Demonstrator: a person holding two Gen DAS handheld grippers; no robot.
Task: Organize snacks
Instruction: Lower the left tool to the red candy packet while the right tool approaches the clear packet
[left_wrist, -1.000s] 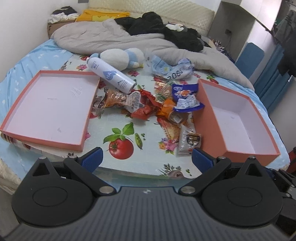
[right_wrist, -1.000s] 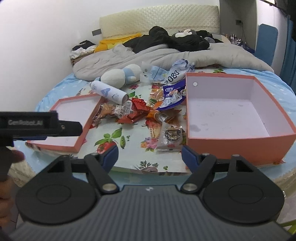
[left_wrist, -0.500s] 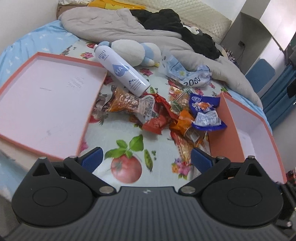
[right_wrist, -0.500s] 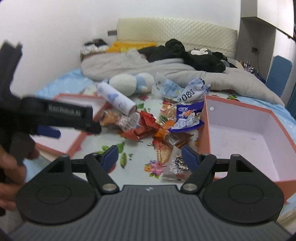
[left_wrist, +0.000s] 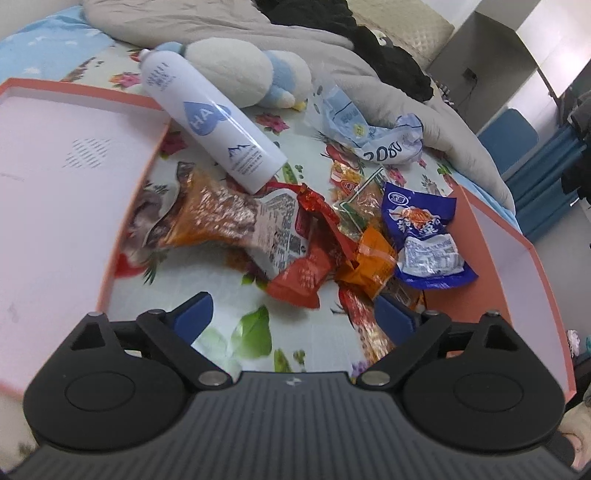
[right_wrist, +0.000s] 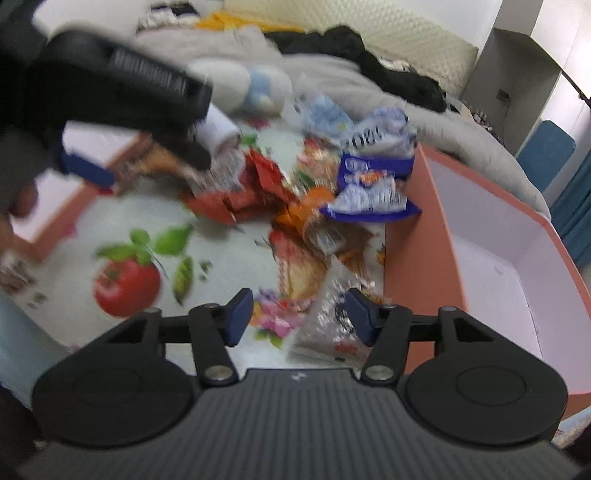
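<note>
A heap of snack packets lies on a flowered cloth between two orange boxes. In the left wrist view my left gripper (left_wrist: 293, 314) is open and empty, just short of a red packet (left_wrist: 301, 275); an orange packet (left_wrist: 369, 258) and a blue packet (left_wrist: 424, 236) lie to its right. In the right wrist view, which is blurred, my right gripper (right_wrist: 299, 314) is open and empty above a clear packet (right_wrist: 332, 328) beside the deep orange box (right_wrist: 417, 236). The left gripper's body (right_wrist: 122, 88) shows at the upper left there.
A shallow orange lid (left_wrist: 55, 177) lies at the left. A white spray bottle (left_wrist: 210, 125) lies behind the heap, with a plush toy (left_wrist: 243, 74) and crumpled bags (left_wrist: 373, 136) beyond. Bedding and dark clothes (left_wrist: 369, 40) fill the back.
Both grippers have moved forward and down toward the snack heap, which now fills more of each view. Both stay open and empty.
</note>
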